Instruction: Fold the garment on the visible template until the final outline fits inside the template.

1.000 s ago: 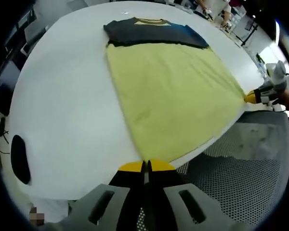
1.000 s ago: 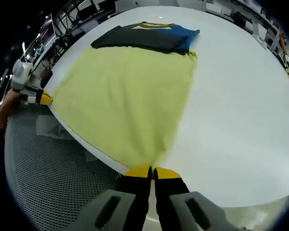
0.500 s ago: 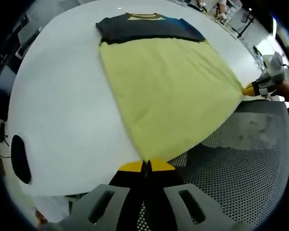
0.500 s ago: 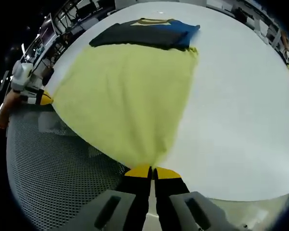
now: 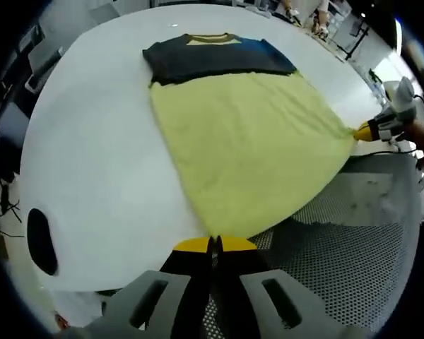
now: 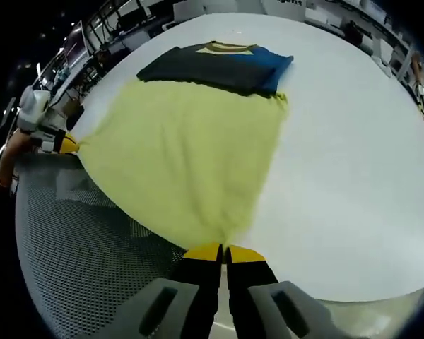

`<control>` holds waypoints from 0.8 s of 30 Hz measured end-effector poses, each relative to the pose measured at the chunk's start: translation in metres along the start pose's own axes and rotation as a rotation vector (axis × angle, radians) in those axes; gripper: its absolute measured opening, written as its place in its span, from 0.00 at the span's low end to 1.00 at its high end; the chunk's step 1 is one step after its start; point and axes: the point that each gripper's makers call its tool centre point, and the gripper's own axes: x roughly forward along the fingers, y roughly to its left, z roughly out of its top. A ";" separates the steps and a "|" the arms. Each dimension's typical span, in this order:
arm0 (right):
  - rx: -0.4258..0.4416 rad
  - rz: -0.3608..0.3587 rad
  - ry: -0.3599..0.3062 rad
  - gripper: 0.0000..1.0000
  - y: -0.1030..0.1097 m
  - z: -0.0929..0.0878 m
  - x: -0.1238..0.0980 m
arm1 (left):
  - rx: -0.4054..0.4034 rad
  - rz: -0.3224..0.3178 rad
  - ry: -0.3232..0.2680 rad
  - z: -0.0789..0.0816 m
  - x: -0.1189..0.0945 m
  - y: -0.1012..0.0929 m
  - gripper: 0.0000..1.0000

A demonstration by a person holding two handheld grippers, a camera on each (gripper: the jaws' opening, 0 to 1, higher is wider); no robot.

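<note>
A large yellow cloth (image 5: 247, 148) is spread on the white table (image 5: 92, 141), and its near edge is stretched out past the table edge. A dark navy and blue garment (image 5: 215, 58) with a tan collar lies flat across the cloth's far end. My left gripper (image 5: 214, 244) is shut on one near corner of the cloth. My right gripper (image 6: 222, 251) is shut on the other near corner, and it also appears at the right in the left gripper view (image 5: 367, 132). The cloth (image 6: 191, 155) and garment (image 6: 215, 65) show in the right gripper view, with the left gripper (image 6: 67, 145) at the left.
A perforated metal floor (image 5: 353, 247) lies below the table's near edge, under both grippers. The table has a dark oval cut-out (image 5: 41, 240) at the near left. Desks and equipment stand beyond the table's far side. A hand holds the other gripper in each view.
Both grippers have drawn back from the table with the cloth corners. The cloth's near edge, earlier along the table edge, now spans out over the perforated floor.
</note>
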 end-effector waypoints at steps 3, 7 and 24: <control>0.021 -0.014 -0.054 0.00 -0.004 0.016 -0.008 | 0.005 0.010 -0.021 0.009 -0.006 0.001 0.01; 0.036 -0.024 -0.105 0.00 -0.008 0.032 -0.017 | -0.023 0.019 -0.071 0.026 -0.015 0.006 0.01; 0.233 0.009 -0.367 0.00 -0.022 0.098 -0.053 | -0.188 -0.015 -0.286 0.097 -0.046 0.032 0.00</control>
